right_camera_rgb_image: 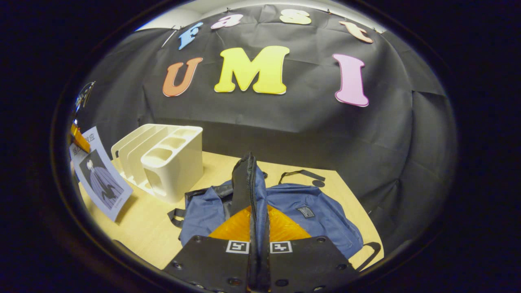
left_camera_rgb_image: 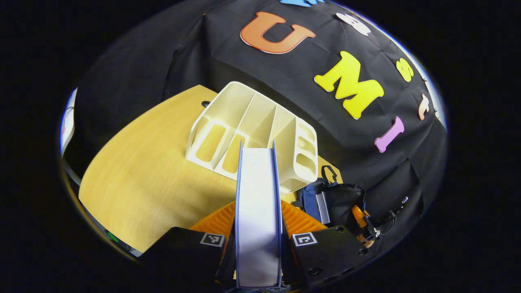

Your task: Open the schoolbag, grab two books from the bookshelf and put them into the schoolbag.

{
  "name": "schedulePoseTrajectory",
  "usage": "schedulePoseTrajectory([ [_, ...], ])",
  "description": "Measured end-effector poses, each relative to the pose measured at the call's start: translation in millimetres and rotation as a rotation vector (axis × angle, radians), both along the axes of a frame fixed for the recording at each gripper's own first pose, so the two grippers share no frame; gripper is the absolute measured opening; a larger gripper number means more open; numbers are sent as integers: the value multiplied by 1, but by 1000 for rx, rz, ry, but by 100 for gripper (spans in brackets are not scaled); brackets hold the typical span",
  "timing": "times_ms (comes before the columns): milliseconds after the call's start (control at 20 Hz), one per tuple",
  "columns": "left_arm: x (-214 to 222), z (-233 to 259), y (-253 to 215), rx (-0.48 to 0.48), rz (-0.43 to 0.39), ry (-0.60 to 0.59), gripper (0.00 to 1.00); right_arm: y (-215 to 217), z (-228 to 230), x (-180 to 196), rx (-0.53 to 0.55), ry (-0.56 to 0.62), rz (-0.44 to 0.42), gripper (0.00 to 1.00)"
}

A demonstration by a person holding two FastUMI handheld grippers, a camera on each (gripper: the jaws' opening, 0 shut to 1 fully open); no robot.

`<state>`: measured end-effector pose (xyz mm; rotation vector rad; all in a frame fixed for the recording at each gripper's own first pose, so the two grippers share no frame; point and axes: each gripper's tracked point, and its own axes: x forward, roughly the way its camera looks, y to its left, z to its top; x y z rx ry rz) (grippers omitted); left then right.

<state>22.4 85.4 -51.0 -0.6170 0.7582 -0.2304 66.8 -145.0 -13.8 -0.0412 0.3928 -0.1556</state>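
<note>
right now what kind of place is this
Likely a staged recording booth: a wooden table in front of a black cloth wall, set with a white book rack and a blue schoolbag.

Left tool (left_camera_rgb_image: 258,240) clamping an upright book (left_camera_rgb_image: 258,211) by its covers, above the worktop (left_camera_rgb_image: 142,183); bookshelf (left_camera_rgb_image: 252,134) just beyond.

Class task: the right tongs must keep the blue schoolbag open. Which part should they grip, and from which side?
Grip the raised black zipper flap of the blue fabric schoolbag from above. It stands up as a thin edge that fits between both fingers, and the right tongs are pinching it this way now.
</note>
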Motion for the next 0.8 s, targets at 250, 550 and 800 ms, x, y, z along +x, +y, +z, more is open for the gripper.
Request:
schedulePoseTrajectory([
  [250, -12, -12, -50, -165, -25, -16, 46, 2, 9, 1, -9, 6, 2, 4],
  [550, -14, -5, -81, -340, -72, -37, 46, 12, 27, 3, 81, -5, 28, 4],
  [800, 5, -9, -133, -431, -84, -15, 46, 17, 49, 11, 57, -41, 85, 3],
])
